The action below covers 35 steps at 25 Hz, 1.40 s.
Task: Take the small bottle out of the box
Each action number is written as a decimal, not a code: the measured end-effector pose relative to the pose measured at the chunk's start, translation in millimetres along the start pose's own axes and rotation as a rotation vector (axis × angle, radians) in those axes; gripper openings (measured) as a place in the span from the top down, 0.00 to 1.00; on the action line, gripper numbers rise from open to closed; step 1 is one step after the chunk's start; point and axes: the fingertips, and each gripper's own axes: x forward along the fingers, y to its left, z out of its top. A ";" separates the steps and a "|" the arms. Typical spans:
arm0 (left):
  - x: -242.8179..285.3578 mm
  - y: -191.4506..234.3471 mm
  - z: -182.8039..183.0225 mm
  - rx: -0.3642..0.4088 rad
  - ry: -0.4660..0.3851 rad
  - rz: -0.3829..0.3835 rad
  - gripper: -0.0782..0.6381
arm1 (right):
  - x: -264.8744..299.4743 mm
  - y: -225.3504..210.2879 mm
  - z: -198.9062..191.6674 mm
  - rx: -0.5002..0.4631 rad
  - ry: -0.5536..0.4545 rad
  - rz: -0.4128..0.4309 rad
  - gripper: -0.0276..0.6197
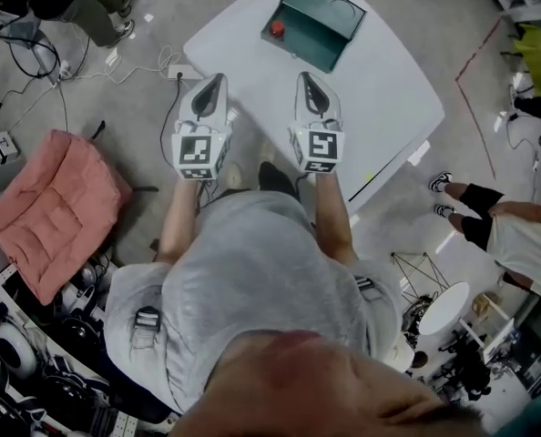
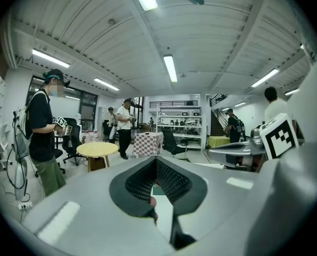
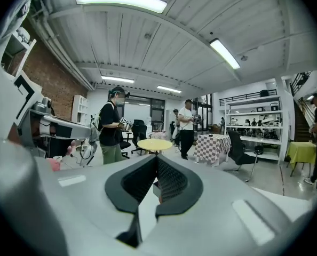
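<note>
Dark green is the box [image 1: 330, 27]. It sits on the white table [image 1: 393, 98], out ahead of both tools and well apart from their tips. The box is open. The small bottle [image 1: 277, 28] with the red top is still inside it, in the end of the box nearer the left tool. It is not touching either tool.

The left gripper [image 1: 218, 81] and the right gripper [image 1: 305, 78] are held side by side, near each other, over the table edge closest to the person. Both point toward the box. The bottle lies ahead, between the lines the two tools point along.

In the left gripper view, the black jaws of the left gripper [image 2: 156, 161] are pressed together at the tips, with nothing pinched. In the right gripper view, the right gripper [image 3: 157, 158] is pressed together too and holds nothing.

Each tool has a cube with black and white squares behind its jaws, one on the left [image 1: 200, 153] and one on the right [image 1: 316, 150].

A pink cushion [image 1: 56, 208] lies on the floor, off to the left of the left tool. Far ahead of the jaws stands a round yellow table [image 2: 97, 149], and a person in a dark top [image 2: 42, 137] stands just beside it.
</note>
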 end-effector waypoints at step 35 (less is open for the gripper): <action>94.7 53.0 -84.6 -0.090 0.185 0.182 0.87 | 188.6 -24.4 -96.5 0.041 0.174 0.174 0.72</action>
